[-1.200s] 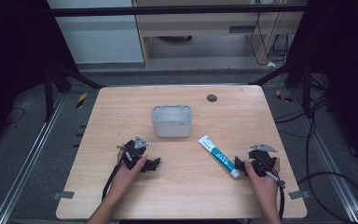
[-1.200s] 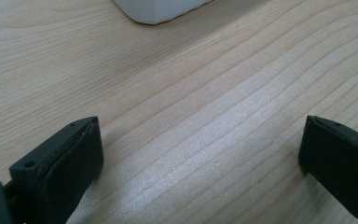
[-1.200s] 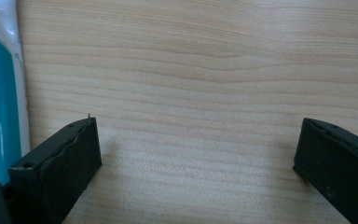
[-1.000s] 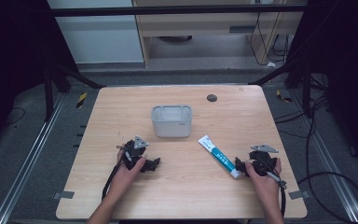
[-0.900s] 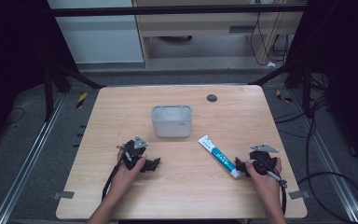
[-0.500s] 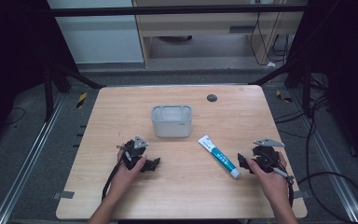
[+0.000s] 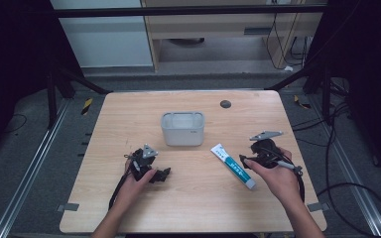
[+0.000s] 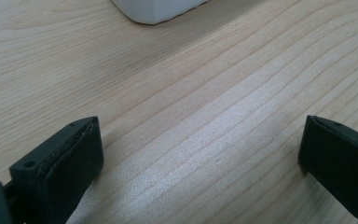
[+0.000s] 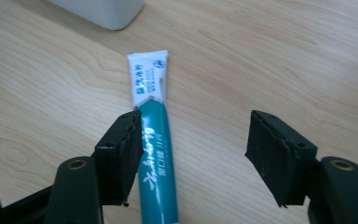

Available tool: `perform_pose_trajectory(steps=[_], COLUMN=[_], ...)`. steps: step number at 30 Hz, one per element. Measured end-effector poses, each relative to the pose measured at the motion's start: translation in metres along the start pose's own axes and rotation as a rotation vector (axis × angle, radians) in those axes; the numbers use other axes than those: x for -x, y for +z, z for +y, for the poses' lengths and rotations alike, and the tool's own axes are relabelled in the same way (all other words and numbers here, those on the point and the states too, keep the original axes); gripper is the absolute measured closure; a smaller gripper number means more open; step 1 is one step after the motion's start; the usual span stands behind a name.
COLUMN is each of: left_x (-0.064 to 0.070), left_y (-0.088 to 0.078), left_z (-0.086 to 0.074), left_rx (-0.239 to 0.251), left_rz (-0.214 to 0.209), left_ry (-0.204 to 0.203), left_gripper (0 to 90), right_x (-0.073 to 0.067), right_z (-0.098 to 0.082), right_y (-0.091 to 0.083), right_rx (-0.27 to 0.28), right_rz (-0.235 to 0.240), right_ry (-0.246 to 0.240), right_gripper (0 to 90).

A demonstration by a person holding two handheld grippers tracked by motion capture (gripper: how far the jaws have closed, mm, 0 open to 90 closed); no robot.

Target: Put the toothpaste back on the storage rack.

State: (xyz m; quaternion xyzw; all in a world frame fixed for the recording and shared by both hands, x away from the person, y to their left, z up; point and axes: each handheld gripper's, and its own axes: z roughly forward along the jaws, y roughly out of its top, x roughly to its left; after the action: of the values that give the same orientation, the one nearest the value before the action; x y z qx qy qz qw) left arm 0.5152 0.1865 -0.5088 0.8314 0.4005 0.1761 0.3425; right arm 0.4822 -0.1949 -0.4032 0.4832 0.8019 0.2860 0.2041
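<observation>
A white and teal toothpaste tube [image 7: 233,166] lies flat on the wooden table [image 7: 198,203], right of centre, its cap end toward the person. In the right gripper view the tube [image 9: 154,140] lies just inside the left jaw, with its flat white end pointing away. My right gripper [image 7: 248,161] is open and held just right of the tube; its jaws [image 9: 193,156] stand wide apart. My left gripper [image 7: 162,174] rests low at the front left, open, with bare wood between its jaws [image 8: 200,161]. A white rectangular container [image 7: 182,128] stands at the table's middle.
A small dark round disc [image 7: 225,104] lies near the table's far edge. The container's corner [image 8: 156,9] lies ahead of the left gripper. Black cables [image 7: 347,188] trail on the floor to the right of the table.
My right gripper has shifted a little up and left, from beside the tube's cap end to alongside the tube's body. The left gripper has stayed in place.
</observation>
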Motion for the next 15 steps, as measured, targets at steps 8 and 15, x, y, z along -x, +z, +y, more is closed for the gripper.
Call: perform_pose_trajectory(steps=[8, 15], left_x=[0.0, 0.0], left_y=[0.0, 0.0], left_z=[0.0, 0.0], left_rx=[0.0, 0.0], left_rz=[0.001, 0.001], left_ry=[-0.001, -0.001], left_gripper=[0.0, 0.0], right_x=[-0.008, -0.013], right_z=[0.021, 0.031], right_y=[0.008, 0.013], right_rx=[-0.066, -0.104], right_rz=[0.021, 0.032], right_ry=[-0.045, -0.07], right_gripper=[48.7, 58.0])
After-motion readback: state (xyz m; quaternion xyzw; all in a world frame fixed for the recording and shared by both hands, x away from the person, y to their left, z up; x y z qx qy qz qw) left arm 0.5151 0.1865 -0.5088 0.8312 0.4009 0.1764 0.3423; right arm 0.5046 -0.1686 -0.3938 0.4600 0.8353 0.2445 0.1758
